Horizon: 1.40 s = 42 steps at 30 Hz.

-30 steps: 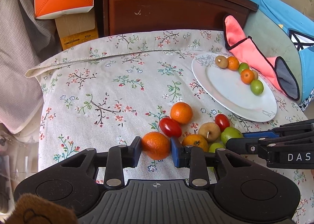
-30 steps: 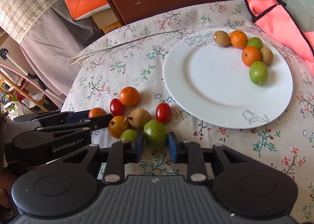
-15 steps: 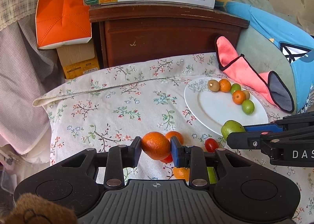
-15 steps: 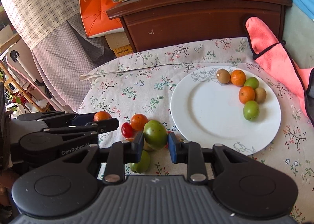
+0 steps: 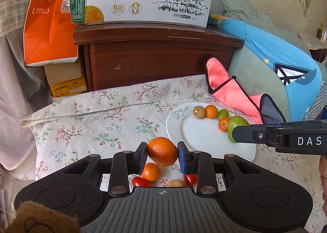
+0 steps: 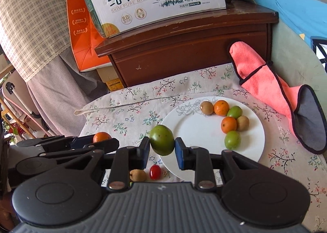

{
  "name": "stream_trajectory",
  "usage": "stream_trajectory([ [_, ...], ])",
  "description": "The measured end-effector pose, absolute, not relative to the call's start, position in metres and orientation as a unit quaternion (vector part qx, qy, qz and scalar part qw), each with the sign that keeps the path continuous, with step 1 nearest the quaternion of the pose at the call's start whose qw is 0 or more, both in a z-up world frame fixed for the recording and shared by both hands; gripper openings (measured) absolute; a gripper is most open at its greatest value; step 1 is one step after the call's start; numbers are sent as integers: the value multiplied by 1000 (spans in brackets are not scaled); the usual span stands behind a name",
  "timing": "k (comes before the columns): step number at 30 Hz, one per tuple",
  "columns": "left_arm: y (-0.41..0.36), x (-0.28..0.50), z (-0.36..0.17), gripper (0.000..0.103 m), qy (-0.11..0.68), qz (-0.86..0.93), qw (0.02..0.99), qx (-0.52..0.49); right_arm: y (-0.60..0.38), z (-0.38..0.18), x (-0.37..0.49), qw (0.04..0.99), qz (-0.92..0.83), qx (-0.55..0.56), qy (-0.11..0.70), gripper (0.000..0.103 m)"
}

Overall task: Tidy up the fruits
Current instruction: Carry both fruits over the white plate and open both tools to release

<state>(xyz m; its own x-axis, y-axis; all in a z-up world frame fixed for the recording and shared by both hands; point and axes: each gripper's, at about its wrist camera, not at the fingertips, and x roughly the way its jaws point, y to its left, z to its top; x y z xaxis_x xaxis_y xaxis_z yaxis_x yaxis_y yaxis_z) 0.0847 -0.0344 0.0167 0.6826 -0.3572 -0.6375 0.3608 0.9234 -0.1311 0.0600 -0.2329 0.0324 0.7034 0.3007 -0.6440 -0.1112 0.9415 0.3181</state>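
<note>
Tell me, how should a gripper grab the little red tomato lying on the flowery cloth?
Grip the red tomato across its narrow middle, coming down from above. It is small, smooth and oval, with the brown fruit close on one side, so the long ends leave more finger room.

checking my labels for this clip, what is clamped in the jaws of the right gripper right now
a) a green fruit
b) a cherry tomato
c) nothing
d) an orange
a: in the right wrist view the right gripper has its blue pads pressed on both sides of a green fruit, held up off the cloth near the edge of the white plate; the orange is in the left gripper.
</note>
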Motion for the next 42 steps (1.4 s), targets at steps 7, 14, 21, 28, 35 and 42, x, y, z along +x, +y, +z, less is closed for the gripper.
stream_trajectory([
  [7,-51,102,11,29,365,-215,906,-26,-255,33,65,915,71,151,369,27],
  [14,-62,116,7,29,376,-216,900,-41,-273,19,73,897,25,195,396,27],
  [21,-74,132,2,29,383,-222,896,-39,-276,-3,80,872,5,232,432,27],
  [28,-82,142,-13,29,398,-229,888,-40,-271,-17,88,866,0,226,446,27],
  [35,-91,144,-27,29,413,-236,879,-37,-269,-26,91,862,-10,221,455,27],
  [42,-94,143,-30,31,414,-236,878,-36,-270,-32,92,860,-16,221,460,30],
])
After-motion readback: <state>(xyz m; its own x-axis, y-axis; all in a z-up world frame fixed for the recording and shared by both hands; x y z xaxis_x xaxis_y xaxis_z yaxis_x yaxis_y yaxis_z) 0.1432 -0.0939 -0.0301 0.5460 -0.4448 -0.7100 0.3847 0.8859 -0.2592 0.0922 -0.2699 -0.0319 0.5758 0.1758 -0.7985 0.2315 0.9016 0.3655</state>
